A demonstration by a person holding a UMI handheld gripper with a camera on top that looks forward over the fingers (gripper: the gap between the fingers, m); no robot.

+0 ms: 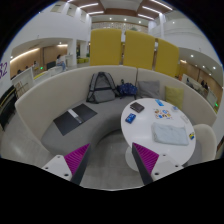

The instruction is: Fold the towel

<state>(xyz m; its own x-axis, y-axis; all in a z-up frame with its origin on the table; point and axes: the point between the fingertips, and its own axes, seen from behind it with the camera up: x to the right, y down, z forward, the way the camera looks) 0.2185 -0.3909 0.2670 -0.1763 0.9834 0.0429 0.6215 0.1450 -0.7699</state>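
Observation:
My gripper is open, its two magenta pads wide apart, with nothing between them. It is held high above a grey floor. A dark grey flat thing, perhaps a cloth, lies on the curved white bench beyond the left finger. A pale blue-patterned flat thing lies on the round white table beyond the right finger. I cannot tell which of them is the towel.
A grey backpack leans on the bench back. The table also holds a dark phone and small blue items. Yellow panels stand behind the bench. Open grey floor lies between bench and table.

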